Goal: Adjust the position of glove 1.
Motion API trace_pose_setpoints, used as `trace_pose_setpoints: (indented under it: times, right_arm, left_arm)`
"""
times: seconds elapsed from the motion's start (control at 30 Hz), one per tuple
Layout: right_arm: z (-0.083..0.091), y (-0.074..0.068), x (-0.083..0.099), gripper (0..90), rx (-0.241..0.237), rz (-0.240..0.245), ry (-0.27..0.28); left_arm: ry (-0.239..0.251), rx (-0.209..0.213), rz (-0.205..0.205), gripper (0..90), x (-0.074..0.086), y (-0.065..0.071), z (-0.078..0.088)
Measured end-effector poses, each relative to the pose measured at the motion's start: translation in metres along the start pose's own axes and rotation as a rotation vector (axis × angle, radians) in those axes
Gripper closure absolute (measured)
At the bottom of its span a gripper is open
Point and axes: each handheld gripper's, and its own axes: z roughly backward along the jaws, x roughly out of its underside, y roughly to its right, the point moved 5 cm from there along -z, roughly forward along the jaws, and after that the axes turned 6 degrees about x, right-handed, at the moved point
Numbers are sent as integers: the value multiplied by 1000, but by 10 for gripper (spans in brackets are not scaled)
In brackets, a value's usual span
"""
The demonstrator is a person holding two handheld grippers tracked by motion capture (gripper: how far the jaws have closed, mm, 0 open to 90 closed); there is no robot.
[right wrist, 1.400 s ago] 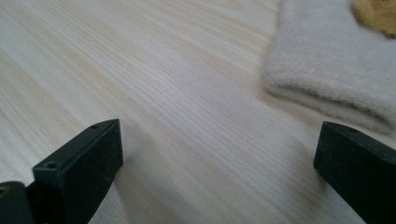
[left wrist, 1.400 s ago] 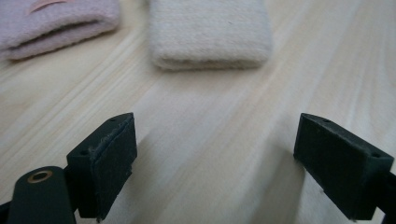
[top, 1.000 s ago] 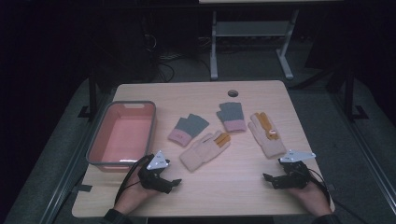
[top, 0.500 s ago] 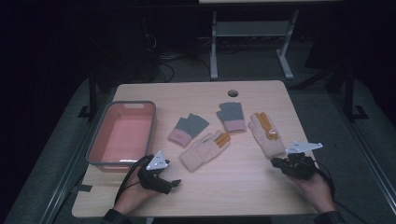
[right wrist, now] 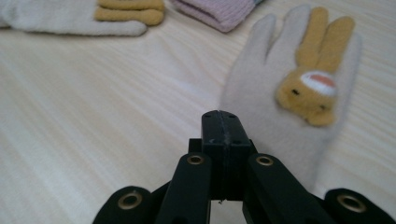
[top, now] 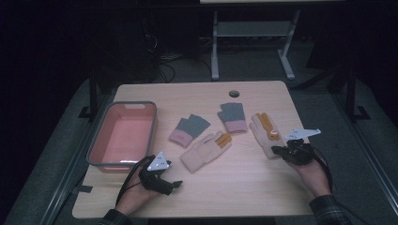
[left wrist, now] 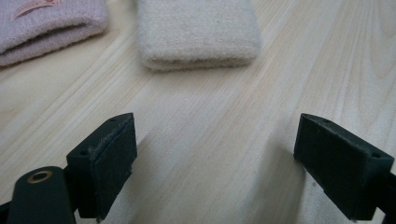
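The cream rabbit glove point(top: 265, 136) is lying flat on the table point(top: 244, 187), toward its right edge. The right gripper point(top: 281, 151) is hovering at this glove's cuff, its jaws having just been closing, now pressed together with nothing between them. Left of the rabbit glove, a second cream glove point(top: 204, 150) and two grey-and-pink gloves point(top: 189, 129) are lying. Farther left, the left gripper point(top: 172, 184) is resting with jaws spread wide, holding nothing, beside a pink basin point(top: 96, 149).
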Motion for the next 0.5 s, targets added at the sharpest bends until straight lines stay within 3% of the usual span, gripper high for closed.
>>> trace_pose_setpoints:
  times: [0.17,0.5]
  right_arm:
    - [-9,10,-5,900,21,-2,-9]
    - [-17,32,4,900,42,-50,-52]
  left_arm:
    - [-1,5,-3,125,1,2,1]
    - [3,5,0,125,1,2,1]
